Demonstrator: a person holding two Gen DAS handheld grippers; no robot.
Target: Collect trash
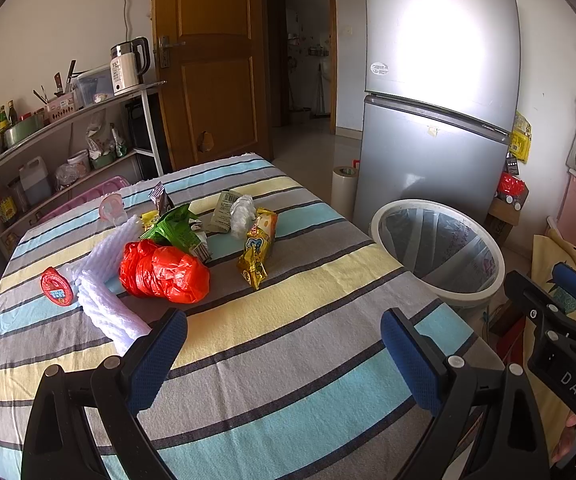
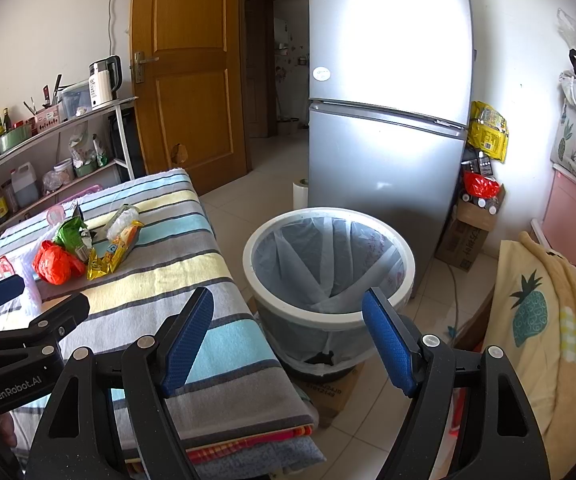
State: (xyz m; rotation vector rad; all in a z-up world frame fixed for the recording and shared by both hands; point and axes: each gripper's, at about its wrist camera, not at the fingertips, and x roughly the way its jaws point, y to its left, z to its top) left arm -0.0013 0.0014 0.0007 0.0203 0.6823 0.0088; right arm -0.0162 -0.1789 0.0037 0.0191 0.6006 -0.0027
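Observation:
Trash lies in a pile on the striped tablecloth point(image 1: 328, 272): a crumpled red plastic bag point(image 1: 163, 272), white foam netting point(image 1: 103, 284), a red-lidded cup point(image 1: 56, 286), a green wrapper point(image 1: 175, 228), a yellow snack wrapper point(image 1: 257, 252) and a clear plastic wad point(image 1: 241, 210). My left gripper point(image 1: 283, 340) stands open above the near table, short of the pile, with nothing in it. My right gripper point(image 2: 288, 312) is open and empty in front of the white-rimmed, bag-lined bin point(image 2: 248, 258). The red bag point(image 2: 55, 264) and the yellow wrapper point(image 2: 115, 252) show at its left.
The bin point(image 1: 476, 295) stands on the floor at the table's right edge, before a silver fridge point(image 1: 440, 120). A metal shelf point(image 1: 67, 116) with a kettle lines the left wall. A pineapple-print blanket point(image 2: 536, 312) and cardboard boxes point(image 2: 464, 240) are on the right.

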